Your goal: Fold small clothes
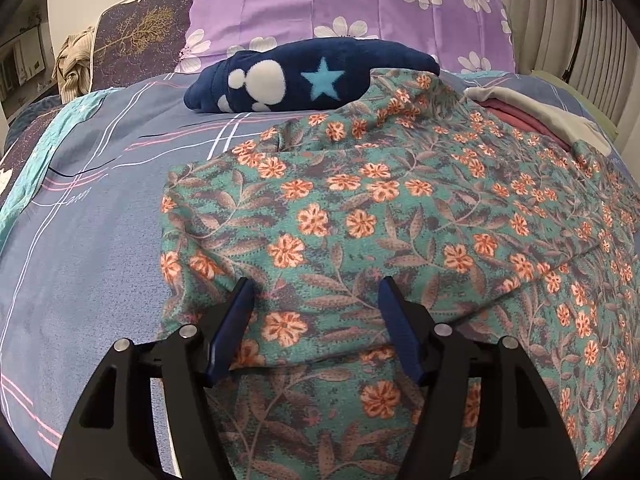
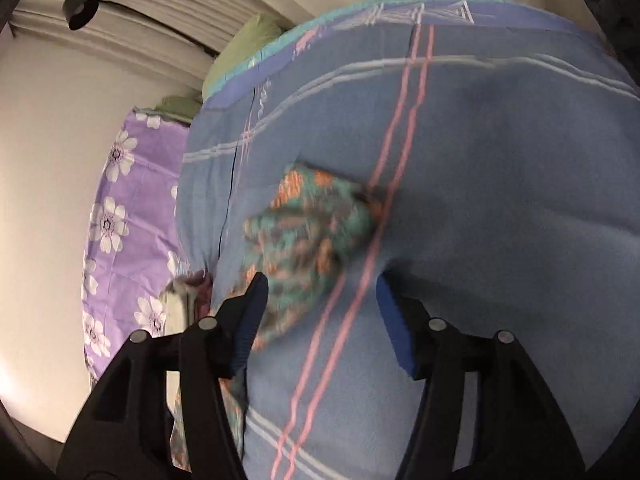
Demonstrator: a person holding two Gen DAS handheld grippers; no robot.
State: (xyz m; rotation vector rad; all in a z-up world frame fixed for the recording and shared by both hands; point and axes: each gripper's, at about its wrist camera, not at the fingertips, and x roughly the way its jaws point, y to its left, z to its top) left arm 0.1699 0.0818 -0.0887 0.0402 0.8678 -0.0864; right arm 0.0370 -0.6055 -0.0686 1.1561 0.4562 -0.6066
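A teal garment with orange flowers [image 1: 400,220] lies spread on the bed, one part folded over near its front left. My left gripper [image 1: 316,292] is open just above the garment's near edge, its blue fingers [image 1: 236,328] spread wide over the cloth. In the right wrist view a blurred corner of the same floral garment [image 2: 308,232] lies on the blue bedsheet [image 2: 500,200]. My right gripper [image 2: 320,288] is open over the sheet, its left finger at the edge of that corner, holding nothing.
A navy fleece item with a star and paw prints [image 1: 304,76] lies beyond the garment. A purple flowered pillow [image 1: 348,4] stands at the headboard. Grey and pink folded clothes [image 1: 532,116] sit at the right. A dark tree-print pillow [image 1: 140,36] is back left.
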